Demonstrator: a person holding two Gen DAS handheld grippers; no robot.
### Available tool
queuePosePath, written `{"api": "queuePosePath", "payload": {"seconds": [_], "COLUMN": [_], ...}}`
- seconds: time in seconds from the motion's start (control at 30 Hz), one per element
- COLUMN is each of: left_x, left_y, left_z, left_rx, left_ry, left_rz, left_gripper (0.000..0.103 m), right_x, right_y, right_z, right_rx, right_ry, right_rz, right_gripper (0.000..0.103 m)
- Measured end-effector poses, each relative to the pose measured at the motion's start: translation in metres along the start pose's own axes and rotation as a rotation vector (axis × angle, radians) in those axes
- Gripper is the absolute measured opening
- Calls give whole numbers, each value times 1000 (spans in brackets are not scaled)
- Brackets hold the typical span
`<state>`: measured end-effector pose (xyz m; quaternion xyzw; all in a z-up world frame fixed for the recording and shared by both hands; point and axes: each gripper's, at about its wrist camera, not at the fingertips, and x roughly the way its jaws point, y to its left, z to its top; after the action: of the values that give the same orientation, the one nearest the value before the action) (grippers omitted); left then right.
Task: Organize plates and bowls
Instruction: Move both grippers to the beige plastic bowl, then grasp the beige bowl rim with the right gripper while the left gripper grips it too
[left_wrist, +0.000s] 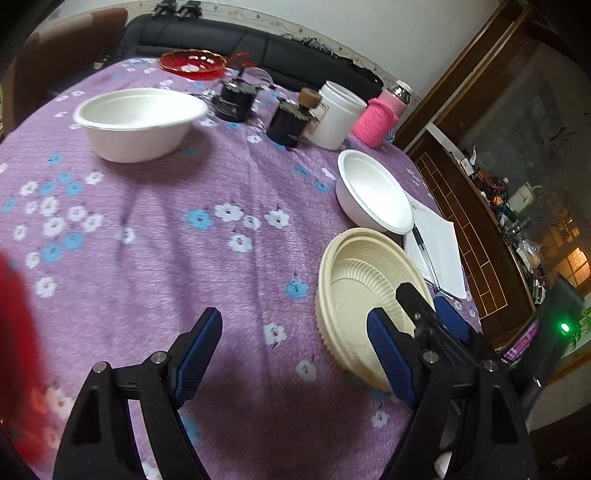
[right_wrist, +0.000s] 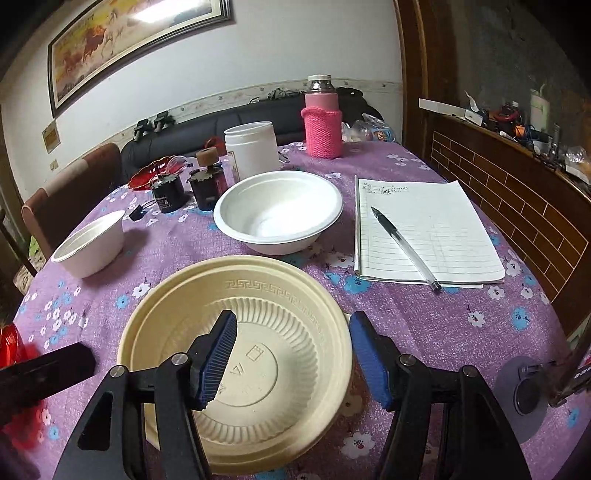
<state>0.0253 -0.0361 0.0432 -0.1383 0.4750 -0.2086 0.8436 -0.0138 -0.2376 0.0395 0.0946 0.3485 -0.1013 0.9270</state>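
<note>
- Right gripper (right_wrist: 291, 354) stands wide over the cream plate (right_wrist: 291, 295), one blue pad inside the dish, the other outside past the right rim; the rim sits between the jaws, and no pad is seen pressing on it.
- Left gripper (left_wrist: 291, 354) is spread wide too, nothing between its fingers, hanging above bare purple floral tablecloth (left_wrist: 184, 295) just left of that cream plate (left_wrist: 351, 266).
- In the left wrist view the right gripper's black arm and blue pad cross over the plate's near side.
- Just beyond the plate sits a white bowl (right_wrist: 277, 210), upright and empty, near the table's right side.
- A second white bowl (left_wrist: 140, 122) stands well apart from the first, over on the left part of the table.
- Right of the plate lies a lined notepad (right_wrist: 424, 229) with a pen (right_wrist: 402, 243) resting diagonally on it.
- Farther back: a white jar (right_wrist: 251, 151), a bottle in a pink knitted sleeve (right_wrist: 321, 125), two small dark containers (right_wrist: 184, 188), a red glass dish (left_wrist: 192, 62).
- Behind the table, a dark sofa (left_wrist: 221, 37).
</note>
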Motion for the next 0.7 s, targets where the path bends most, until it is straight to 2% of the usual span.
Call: {"api": "queuePosePath", "payload": {"seconds": [0.23, 0.4, 0.43, 0.5, 0.6, 0.67, 0.7], "left_x": [39, 52, 52, 51, 52, 49, 47], "left_y": [-8, -14, -16, -19, -21, -22, -21], "left_z": [6, 7, 8, 8, 12, 13, 14], "left_rx": [-6, -4, -3, 1, 6, 10, 14], "left_ry": [59, 85, 84, 79, 79, 72, 68], "left_rz": [-11, -7, -9, -13, -16, -31, -34], "left_gripper": [78, 74, 74, 74, 74, 66, 50], "right_x": [8, 8, 7, 6, 8, 8, 8], "right_y": [-7, -8, -9, -12, -13, -13, -11], "right_z": [-1, -1, -1, -1, -1, -2, -2], "right_rx": [29, 23, 29, 46, 78, 97, 94], "right_ry": [45, 55, 57, 62, 90, 106, 107], "right_rz": [-43, -71, -65, -24, 84, 151, 158], "right_gripper": [67, 60, 60, 51, 49, 49, 49]}}
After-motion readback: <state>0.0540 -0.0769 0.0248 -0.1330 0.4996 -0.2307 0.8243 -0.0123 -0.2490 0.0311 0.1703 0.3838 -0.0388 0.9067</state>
